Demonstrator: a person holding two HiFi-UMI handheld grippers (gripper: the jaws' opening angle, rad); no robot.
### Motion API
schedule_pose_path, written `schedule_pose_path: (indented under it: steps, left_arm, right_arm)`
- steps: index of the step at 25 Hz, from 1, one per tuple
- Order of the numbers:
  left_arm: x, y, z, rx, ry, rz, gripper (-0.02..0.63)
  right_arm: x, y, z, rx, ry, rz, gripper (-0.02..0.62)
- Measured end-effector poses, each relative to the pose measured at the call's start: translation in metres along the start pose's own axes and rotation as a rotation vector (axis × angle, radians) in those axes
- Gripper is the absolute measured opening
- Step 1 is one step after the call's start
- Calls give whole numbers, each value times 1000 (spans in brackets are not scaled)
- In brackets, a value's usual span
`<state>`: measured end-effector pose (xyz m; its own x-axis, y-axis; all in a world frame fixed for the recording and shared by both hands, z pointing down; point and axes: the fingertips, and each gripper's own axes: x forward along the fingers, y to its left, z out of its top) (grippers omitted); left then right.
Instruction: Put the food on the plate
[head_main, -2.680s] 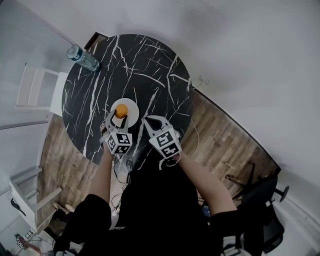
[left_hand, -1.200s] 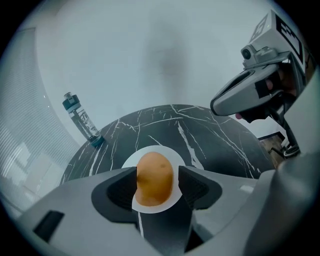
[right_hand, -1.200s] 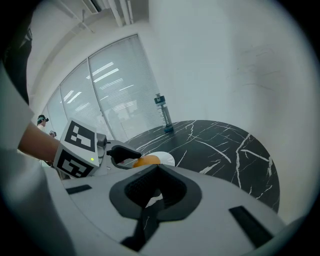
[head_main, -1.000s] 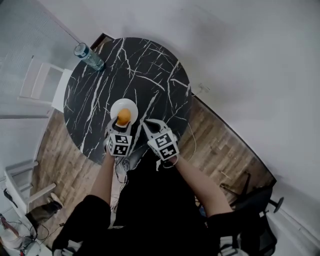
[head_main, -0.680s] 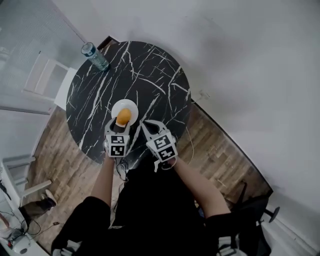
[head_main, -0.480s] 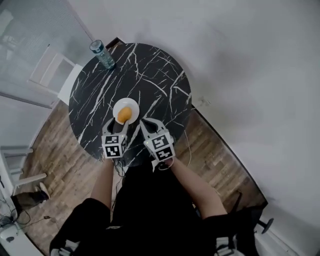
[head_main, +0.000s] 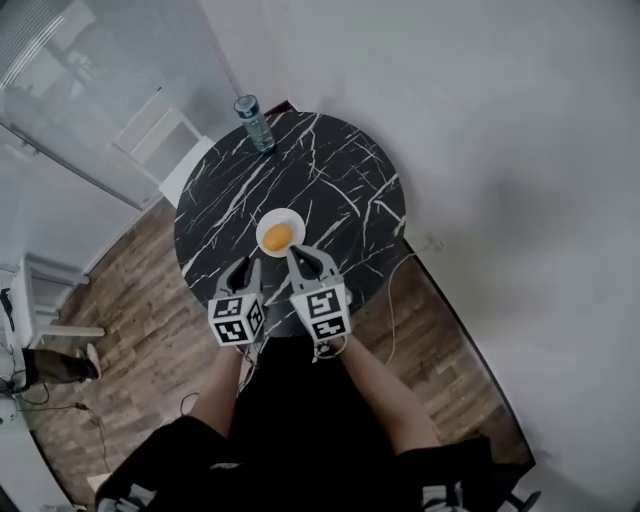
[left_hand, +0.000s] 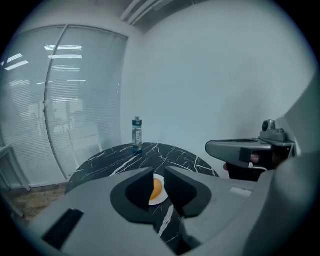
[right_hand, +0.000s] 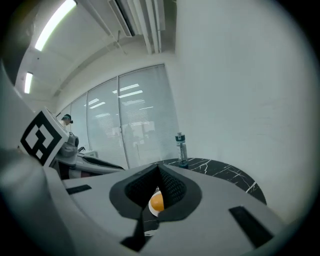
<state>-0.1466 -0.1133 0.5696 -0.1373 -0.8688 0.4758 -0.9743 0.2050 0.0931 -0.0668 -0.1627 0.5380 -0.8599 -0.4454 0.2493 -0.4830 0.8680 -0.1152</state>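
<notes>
Head view: orange food (head_main: 279, 237) sits on white plate (head_main: 281, 215), mid tabletop (head_main: 340, 180), nearer my edge. Left gripper (head_main: 248, 268) just short of plate, jaws just been closing, narrow gap now, nothing btwn. Right gripper (head_main: 300, 258) alongside, jaws fully together, empty.

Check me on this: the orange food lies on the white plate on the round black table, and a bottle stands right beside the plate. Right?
Not quite. The bottle stands at the table's far edge, well apart from the plate; the head view shows it. The rest holds: the food lies on the plate.
</notes>
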Motion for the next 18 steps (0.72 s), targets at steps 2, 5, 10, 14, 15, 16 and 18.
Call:
schedule_pose_path:
  steps: [2,5,10,14,15,16,18]
  left_arm:
    - [-14,-4,9,4,-25,19,0]
    - [-32,-9,22,40,-50,28,0]
    - [-59,-18,35,50,-98,28,0]
    - [-75,-26,57,54,-162,4,0]
    - [-79,-28,63,59,-180,-5,0]
    - [-84,-29,68,63,-197,-13,0]
    - [-94,-27,76,57,-227,-21,0]
  right_arm:
    - [-6,6,13,-52,-27,-4,-3]
    - [-16,11,30,-74,-68,-12,-4]
    - [-40,8,47,-45,-108,-48,-5]
    - [-58,9,68,-69,-154,-86,-5]
    - [-61,10,74,-79,-165,-95,-5]
    - [-65,13,79,-91,-175,-105,-5]
    - [-72,19,88,-120,-188,-123,-5]
